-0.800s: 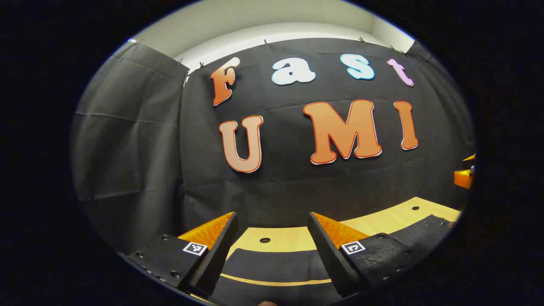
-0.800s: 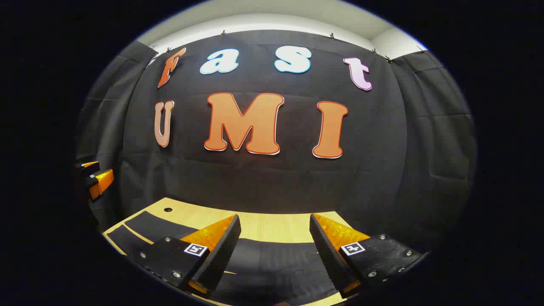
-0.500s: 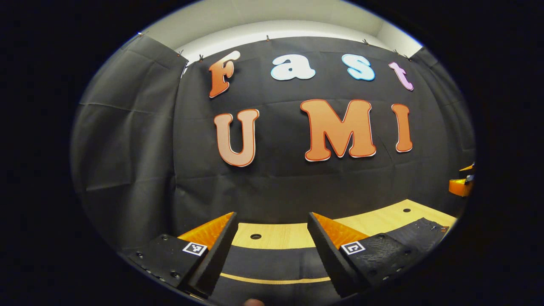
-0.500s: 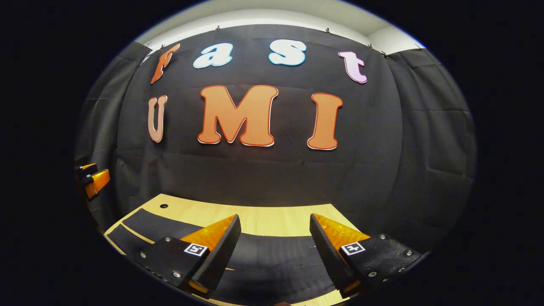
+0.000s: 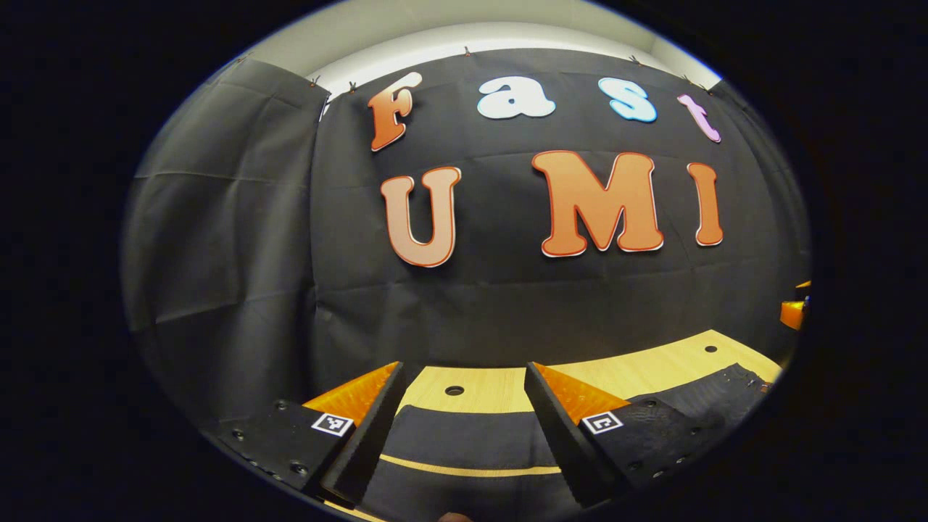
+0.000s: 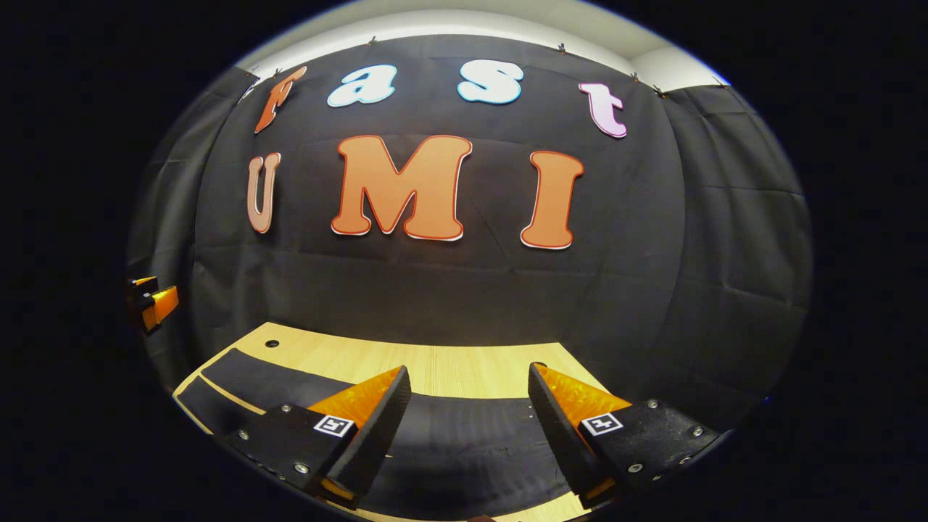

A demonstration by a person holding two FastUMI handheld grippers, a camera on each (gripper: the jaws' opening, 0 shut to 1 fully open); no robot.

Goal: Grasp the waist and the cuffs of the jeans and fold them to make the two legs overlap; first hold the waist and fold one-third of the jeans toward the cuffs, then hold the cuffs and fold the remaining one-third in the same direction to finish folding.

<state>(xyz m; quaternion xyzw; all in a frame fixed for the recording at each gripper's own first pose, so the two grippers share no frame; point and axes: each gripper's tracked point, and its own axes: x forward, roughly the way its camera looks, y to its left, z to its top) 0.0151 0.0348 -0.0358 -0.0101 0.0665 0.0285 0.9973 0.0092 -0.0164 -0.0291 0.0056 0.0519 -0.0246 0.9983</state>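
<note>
Dark jeans [image 6: 464,442] lay flat on the wooden table [image 6: 449,362], spread out below both grippers. They looked soft and fairly heavy, likely to sag, so thick waistband and cuff hems seemed the best holds. The left gripper [image 5: 464,420] hovered above them with fingers wide apart, empty. The right gripper [image 6: 467,424] hovered likewise, wide and empty.

Support surface: light wooden table [image 6: 464,366] w/ round holes near far edge, lower centre of both views; dark jeans [image 6: 464,442] lie flat on it, lower frame; in left gripper view, table strip shows btwn two dark fabric sections.
</note>
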